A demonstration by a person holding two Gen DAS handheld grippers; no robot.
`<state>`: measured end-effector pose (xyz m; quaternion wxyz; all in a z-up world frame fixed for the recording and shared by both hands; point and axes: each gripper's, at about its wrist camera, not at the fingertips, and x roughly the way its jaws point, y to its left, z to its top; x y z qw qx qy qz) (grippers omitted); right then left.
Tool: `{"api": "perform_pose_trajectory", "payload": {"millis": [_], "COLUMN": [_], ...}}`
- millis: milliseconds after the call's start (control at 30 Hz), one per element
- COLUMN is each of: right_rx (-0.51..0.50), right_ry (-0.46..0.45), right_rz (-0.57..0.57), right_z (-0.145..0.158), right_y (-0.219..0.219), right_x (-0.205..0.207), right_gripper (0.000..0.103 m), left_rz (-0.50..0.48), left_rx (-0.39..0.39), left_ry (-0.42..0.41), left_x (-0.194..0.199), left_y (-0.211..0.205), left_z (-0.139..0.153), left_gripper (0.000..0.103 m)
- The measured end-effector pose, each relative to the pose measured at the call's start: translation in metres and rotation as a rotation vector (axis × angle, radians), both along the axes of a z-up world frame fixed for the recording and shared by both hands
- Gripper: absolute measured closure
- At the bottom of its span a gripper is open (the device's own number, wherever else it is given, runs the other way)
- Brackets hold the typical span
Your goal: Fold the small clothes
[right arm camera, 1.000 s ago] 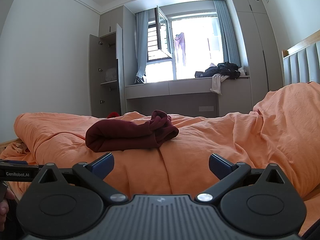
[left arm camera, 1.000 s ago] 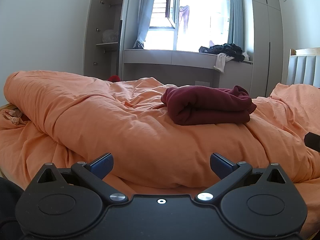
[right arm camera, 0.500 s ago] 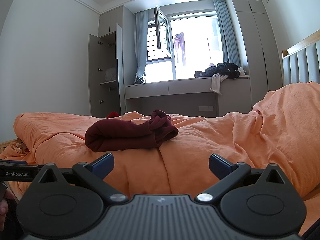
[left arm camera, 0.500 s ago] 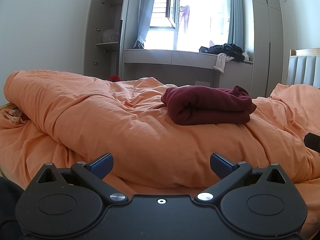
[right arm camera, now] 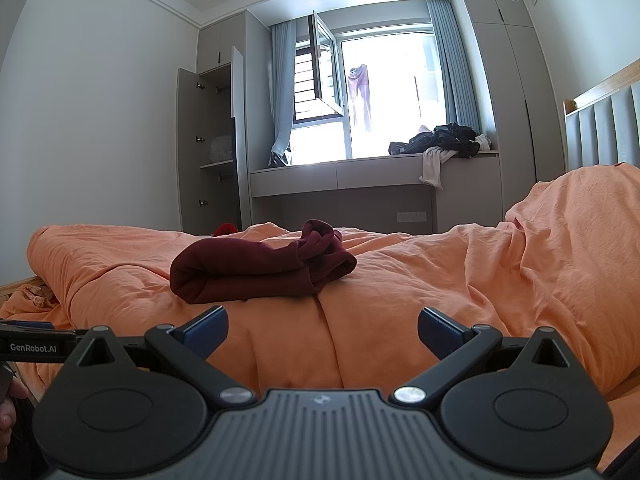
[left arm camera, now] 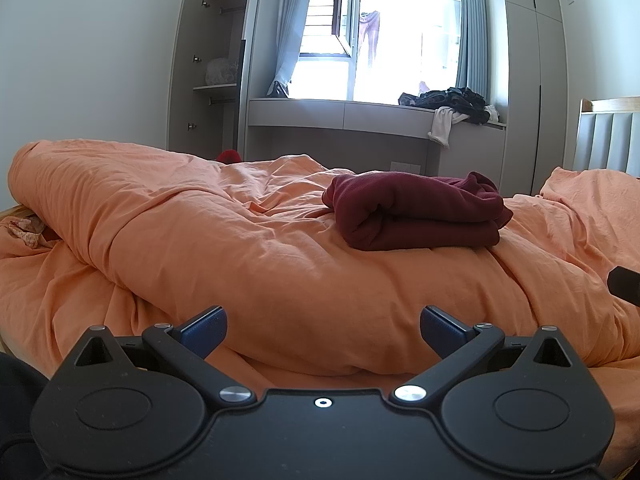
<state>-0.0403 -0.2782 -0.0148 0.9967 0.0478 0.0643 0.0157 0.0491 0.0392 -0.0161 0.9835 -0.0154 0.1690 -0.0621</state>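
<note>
A dark red garment (left arm camera: 416, 212) lies folded in a thick bundle on the orange duvet (left arm camera: 240, 264), right of centre in the left wrist view. In the right wrist view the same garment (right arm camera: 256, 268) lies left of centre. My left gripper (left arm camera: 323, 322) is open and empty, held low over the duvet, well short of the garment. My right gripper (right arm camera: 322, 322) is open and empty, also short of the garment. Part of the left gripper (right arm camera: 32, 346) shows at the left edge of the right wrist view.
The rumpled duvet rises in a ridge on the left (left arm camera: 80, 184) and a mound on the right (right arm camera: 580, 248). A headboard (right arm camera: 600, 128) stands at right. Behind the bed are a window bench with a clothes pile (left arm camera: 452, 102) and an open wardrobe (left arm camera: 216, 72).
</note>
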Motion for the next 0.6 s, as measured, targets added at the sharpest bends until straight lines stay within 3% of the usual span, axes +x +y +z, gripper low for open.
{"api": "perform_pose_trajectory", "payload": {"millis": [333, 600], "right_rx": [-0.001, -0.003], "right_ry": [0.0, 0.001], "right_rz": [0.0, -0.001], "right_z": [0.0001, -0.0002], "right_y": [0.0001, -0.001], "right_x": [0.0, 0.0002], "right_gripper": [0.0, 0.0], "left_rz": [0.0, 0.006], "left_rx": [-0.007, 0.036], "left_ry": [0.005, 0.025], "left_x": [-0.0004, 0.0007], "left_y": [-0.0003, -0.0088], "left_z": [0.0, 0.0004], "left_gripper": [0.0, 0.0]}}
